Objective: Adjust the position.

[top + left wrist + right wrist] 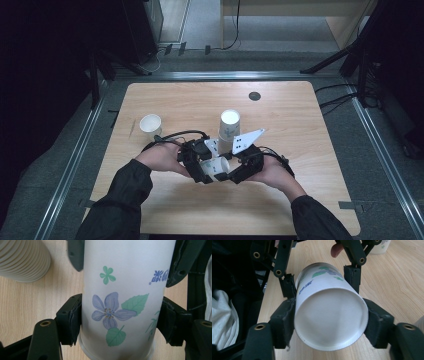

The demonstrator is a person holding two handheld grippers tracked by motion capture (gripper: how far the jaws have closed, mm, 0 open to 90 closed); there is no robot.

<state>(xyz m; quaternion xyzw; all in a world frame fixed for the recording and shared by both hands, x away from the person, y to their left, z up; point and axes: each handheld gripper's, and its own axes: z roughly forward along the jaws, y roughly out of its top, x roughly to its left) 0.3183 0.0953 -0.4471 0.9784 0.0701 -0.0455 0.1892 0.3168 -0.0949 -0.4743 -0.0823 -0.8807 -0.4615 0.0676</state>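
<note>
Left tongs (206, 169) and right tongs (231, 170) meet tip to tip, both clamped, forearms angled inward.

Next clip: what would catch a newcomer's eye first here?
The flowered paper cup, lying on its side near the table's front edge, clamped by both the left claw and the right claw at once. Behind it stands a tall cup stack; a lone white cup stands at the left.

high: above, looks fwd/down, far | gripper cams: close-up | shared: paper cup (216, 167)
</note>
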